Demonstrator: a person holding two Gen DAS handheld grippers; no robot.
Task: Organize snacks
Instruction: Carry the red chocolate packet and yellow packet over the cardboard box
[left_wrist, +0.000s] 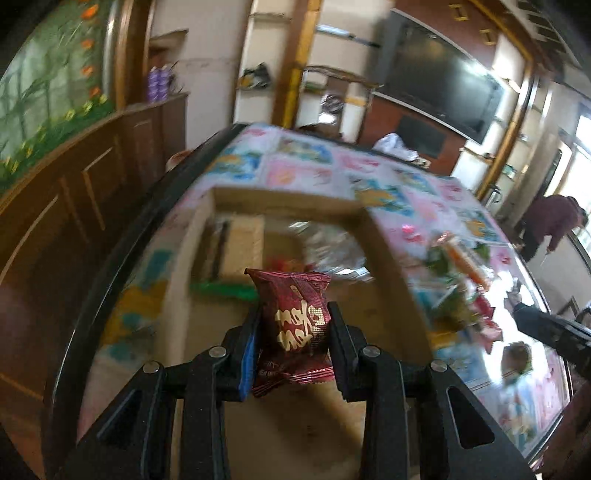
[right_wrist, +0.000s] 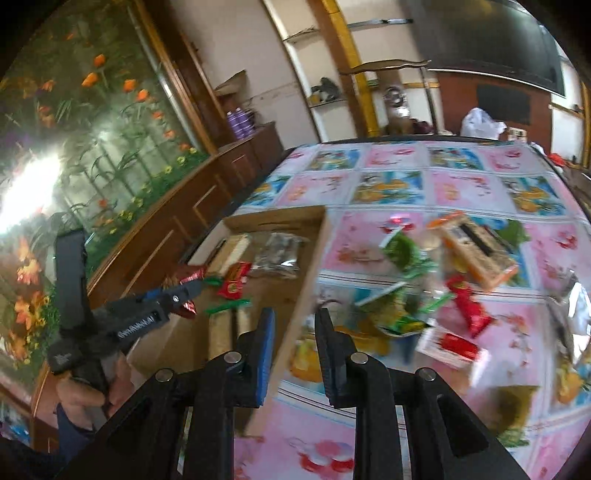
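Observation:
My left gripper (left_wrist: 293, 317) is shut on a dark red snack packet (left_wrist: 295, 325) with gold lettering, held above the open cardboard box (left_wrist: 391, 258). In the right wrist view the left gripper (right_wrist: 184, 291) hangs over the same box (right_wrist: 306, 273) with the red packet (right_wrist: 186, 275) in its jaws. The box holds several snacks: a clear bag (right_wrist: 277, 254), a red packet (right_wrist: 232, 282), green wrappers (right_wrist: 227, 306). My right gripper (right_wrist: 295, 325) is open and empty, above the box's right wall. A loose pile of snacks (right_wrist: 436, 288) lies on the table right of the box.
The table carries a pink and blue patterned cloth (right_wrist: 424, 177) under glass. A wooden cabinet (right_wrist: 177, 218) runs along the left side. A white plastic bag (right_wrist: 480, 123) sits at the table's far edge. A person (left_wrist: 550, 225) stands at the far right.

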